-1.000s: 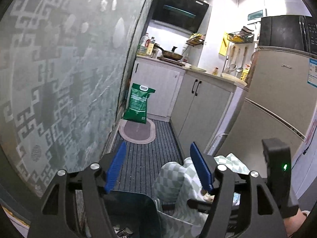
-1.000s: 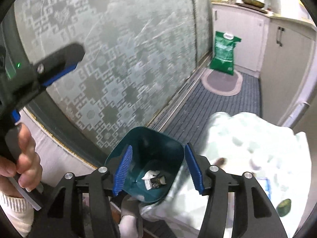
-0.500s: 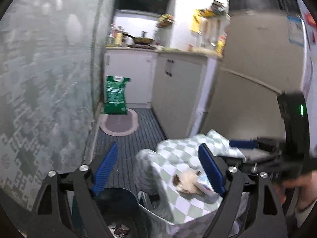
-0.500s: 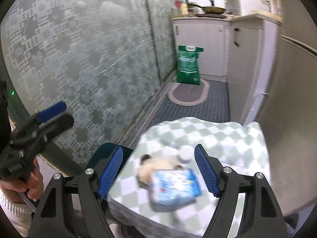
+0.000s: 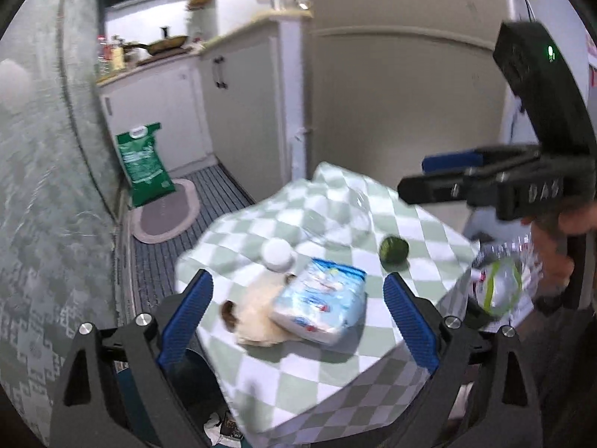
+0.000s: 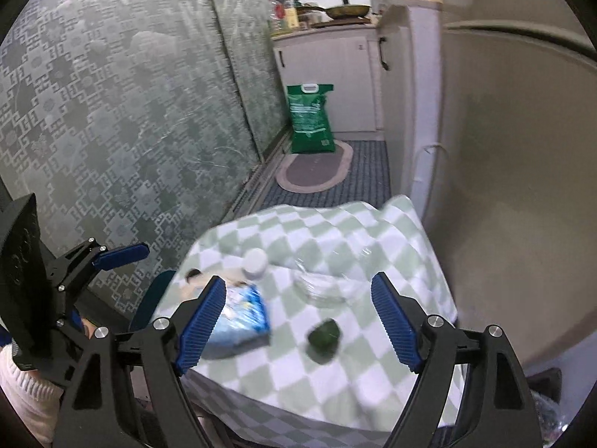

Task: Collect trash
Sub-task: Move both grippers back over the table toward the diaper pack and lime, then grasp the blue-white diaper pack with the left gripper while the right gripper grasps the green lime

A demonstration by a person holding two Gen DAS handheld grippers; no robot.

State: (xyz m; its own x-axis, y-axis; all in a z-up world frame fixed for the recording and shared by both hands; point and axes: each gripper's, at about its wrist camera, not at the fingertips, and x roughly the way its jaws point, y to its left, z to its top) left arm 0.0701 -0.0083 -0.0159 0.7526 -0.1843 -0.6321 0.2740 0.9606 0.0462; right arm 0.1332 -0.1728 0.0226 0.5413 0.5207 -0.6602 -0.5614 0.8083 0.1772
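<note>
Looking down on a small table [image 5: 429, 231] draped in a green-and-white checked cloth, set in a narrow kitchen. Trash on the cloth: a blue-and-white wrapper pack [image 5: 321, 310] near the front left edge, lying partly over a pale crumpled paper [image 5: 257, 317]; a white cap [image 5: 277, 254] just behind them; a dark green ball [image 5: 393, 252] further right, well apart from the pack; a clear plastic piece [image 6: 321, 287] behind the ball, blurred. Teal bin [image 5: 179, 392] on the floor beside the table's left front corner, scraps visible in it.

Left gripper [image 5: 298, 321] has just been opening; jaws wide, pack and paper below between them, pads touching nothing. Right gripper [image 6: 298, 326] also just been opening, jaws wide above ball and pack, nothing held.

Room: patterned frosted glass panels [image 6: 112, 130] on the left, striped floor mat [image 6: 369, 183], oval rug [image 6: 317, 168], green sack [image 6: 309, 119] against white cabinets [image 5: 238, 104], frying pan [image 6: 345, 9] on the counter, beige fridge [image 6: 522, 149] at right.
</note>
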